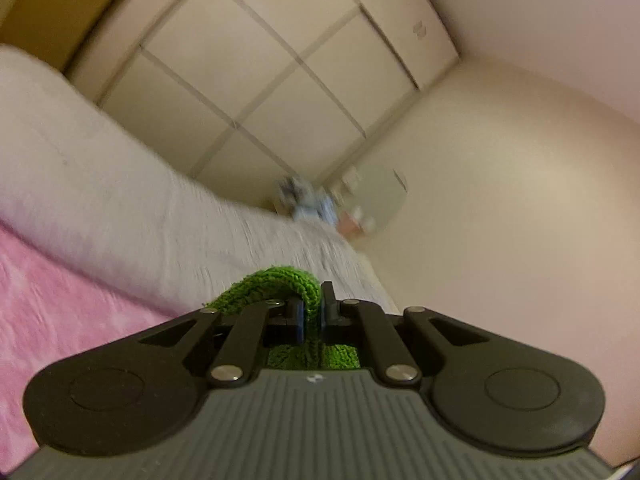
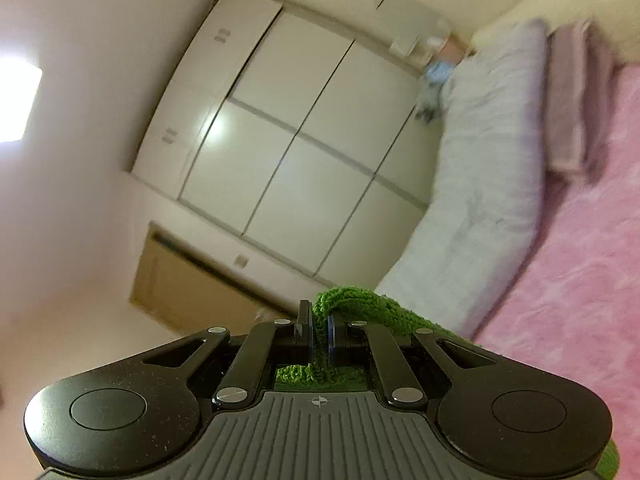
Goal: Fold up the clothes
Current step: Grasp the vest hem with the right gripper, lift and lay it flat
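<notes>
my left gripper [image 1: 311,314] is clamped on a fold of the green knitted garment [image 1: 280,280]; the cloth arches over the fingertips and hangs down between the blue pads [image 1: 299,318]. my right gripper [image 2: 319,332] is likewise pinched tight on the green knit, which bunches above the jaws and trails off to the right. both point roughly level toward a pale wardrobe [image 1: 256,92]. a grey-white quilt [image 1: 100,200] lies along the pink bedcover [image 1: 52,312]. a folded mauve cloth [image 2: 572,100] rests on the pink bedcover in the right view. both views are motion-blurred.
</notes>
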Available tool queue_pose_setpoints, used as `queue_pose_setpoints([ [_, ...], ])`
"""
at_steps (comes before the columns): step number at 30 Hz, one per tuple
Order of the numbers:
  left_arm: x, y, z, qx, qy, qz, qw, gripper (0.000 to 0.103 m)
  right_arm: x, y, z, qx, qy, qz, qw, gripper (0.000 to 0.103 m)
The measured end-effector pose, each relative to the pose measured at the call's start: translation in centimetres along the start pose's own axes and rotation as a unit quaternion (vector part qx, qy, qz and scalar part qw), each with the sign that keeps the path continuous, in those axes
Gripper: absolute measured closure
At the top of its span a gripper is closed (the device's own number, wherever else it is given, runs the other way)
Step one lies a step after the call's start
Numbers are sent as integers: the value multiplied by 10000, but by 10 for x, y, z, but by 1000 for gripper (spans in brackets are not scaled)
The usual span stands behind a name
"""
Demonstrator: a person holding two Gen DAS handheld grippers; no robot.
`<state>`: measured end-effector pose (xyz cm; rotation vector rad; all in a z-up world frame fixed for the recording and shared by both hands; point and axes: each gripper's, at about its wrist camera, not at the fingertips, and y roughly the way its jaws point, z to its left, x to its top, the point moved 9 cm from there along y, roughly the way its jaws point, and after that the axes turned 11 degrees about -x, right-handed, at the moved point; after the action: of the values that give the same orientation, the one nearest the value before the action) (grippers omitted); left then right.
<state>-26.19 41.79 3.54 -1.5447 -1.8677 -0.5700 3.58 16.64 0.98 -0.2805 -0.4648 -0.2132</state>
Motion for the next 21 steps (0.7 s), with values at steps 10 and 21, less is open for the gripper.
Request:
queue_pose_setpoints([
  [10, -36, -80, -40, 547, 351, -462, 9968, 99, -2, 4, 46, 930, -1165, 782, 9857, 98],
  [21, -309, -190, 110, 3476, -1735, 1363, 9113, 98, -151, -53, -225, -2674, -1134, 3926, 8726, 65],
])
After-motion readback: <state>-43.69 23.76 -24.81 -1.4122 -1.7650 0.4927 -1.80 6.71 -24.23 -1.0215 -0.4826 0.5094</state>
